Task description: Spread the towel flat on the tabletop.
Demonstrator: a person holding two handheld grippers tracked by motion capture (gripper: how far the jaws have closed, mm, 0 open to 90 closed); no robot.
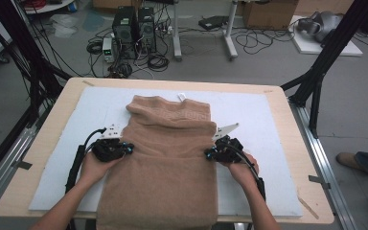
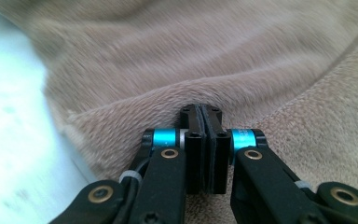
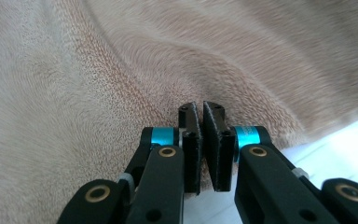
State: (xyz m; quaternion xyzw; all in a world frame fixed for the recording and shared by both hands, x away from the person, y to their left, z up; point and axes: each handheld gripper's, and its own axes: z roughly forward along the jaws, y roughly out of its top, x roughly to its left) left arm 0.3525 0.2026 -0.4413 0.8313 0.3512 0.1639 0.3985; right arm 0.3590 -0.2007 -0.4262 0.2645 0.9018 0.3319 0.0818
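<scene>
A tan towel (image 1: 167, 158) lies lengthwise on the white mat (image 1: 261, 129), its far part folded over into a thicker layer, its near end hanging past the table's front edge. My left gripper (image 1: 130, 149) sits at the towel's left edge beside the fold line, and my right gripper (image 1: 207, 154) at the right edge opposite. In the left gripper view the jaws are pressed together at the gripper's tip (image 2: 200, 110), where a ridge of towel (image 2: 223, 56) puckers into them. In the right gripper view the gripper (image 3: 199, 107) is likewise shut, with the towel (image 3: 98, 84) bunching toward its tips.
The wooden table (image 1: 52, 129) carries the mat, with bare mat on both sides of the towel. A small white tag (image 1: 182, 97) lies by the towel's far edge. Beyond are computer towers (image 1: 134, 29), cables and black frame legs (image 1: 316, 81). A person's shoe (image 1: 350, 160) stands at the right.
</scene>
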